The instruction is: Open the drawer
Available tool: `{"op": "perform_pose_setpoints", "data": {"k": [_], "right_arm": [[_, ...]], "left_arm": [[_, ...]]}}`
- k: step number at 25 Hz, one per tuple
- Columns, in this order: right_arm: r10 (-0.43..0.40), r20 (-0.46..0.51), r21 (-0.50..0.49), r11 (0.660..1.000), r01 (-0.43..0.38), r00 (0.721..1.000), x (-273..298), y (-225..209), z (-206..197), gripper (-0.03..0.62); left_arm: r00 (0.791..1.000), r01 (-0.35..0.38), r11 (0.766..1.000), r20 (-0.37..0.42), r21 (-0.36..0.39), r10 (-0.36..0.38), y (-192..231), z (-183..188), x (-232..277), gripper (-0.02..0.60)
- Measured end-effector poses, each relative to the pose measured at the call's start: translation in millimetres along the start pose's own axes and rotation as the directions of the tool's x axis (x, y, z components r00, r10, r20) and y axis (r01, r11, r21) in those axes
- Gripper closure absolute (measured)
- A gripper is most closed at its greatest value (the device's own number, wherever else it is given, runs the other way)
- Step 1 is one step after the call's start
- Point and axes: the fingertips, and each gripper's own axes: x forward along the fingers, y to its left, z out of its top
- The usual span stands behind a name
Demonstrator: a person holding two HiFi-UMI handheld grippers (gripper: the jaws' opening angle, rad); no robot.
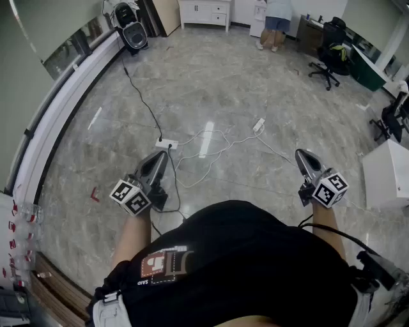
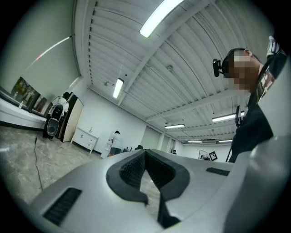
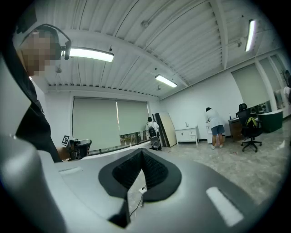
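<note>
A white cabinet with drawers (image 1: 204,11) stands against the far wall, well away from me across the marble floor. It also shows small in the left gripper view as the cabinet (image 2: 85,138), and in the right gripper view as the cabinet (image 3: 187,134). My left gripper (image 1: 161,155) hangs in front of my body, pointing forward, its tips (image 2: 144,152) together with nothing between them. My right gripper (image 1: 300,153) is held level at the right, its tips (image 3: 142,150) likewise touching and empty. Neither gripper is near the cabinet.
White and black cables with a power strip (image 1: 167,144) lie on the floor just ahead of the grippers. A person (image 1: 276,22) stands by the far wall. Office chairs (image 1: 329,54) and a white box (image 1: 386,172) are on the right. A black speaker (image 1: 131,29) stands far left by the long ledge (image 1: 57,121).
</note>
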Motion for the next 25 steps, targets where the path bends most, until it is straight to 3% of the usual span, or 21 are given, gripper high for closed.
{"op": "perform_pose_setpoints", "data": {"k": [11, 18, 25], "right_arm": [[0.002, -0.016, -0.005, 1.0, -0.002, 1.0, 11.7, 8.0, -1.6, 0.599], [0.002, 0.025, 0.095, 0.996, -0.004, 1.0, 29.0, 11.5, -0.4, 0.597], [-0.013, 0.005, 0.13, 0.991, 0.013, 1.0, 62.8, 34.6, -9.1, 0.597]], "left_arm": [[1.0, 0.022, 1.0, 0.011, -0.021, -0.022, 13.3, -3.5, -3.7, 0.594], [0.999, 0.016, 0.999, -0.028, -0.028, -0.016, 30.0, 0.4, -6.9, 0.594], [0.997, 0.024, 0.999, -0.074, -0.043, -0.027, 63.1, -3.0, -30.6, 0.594]]}}
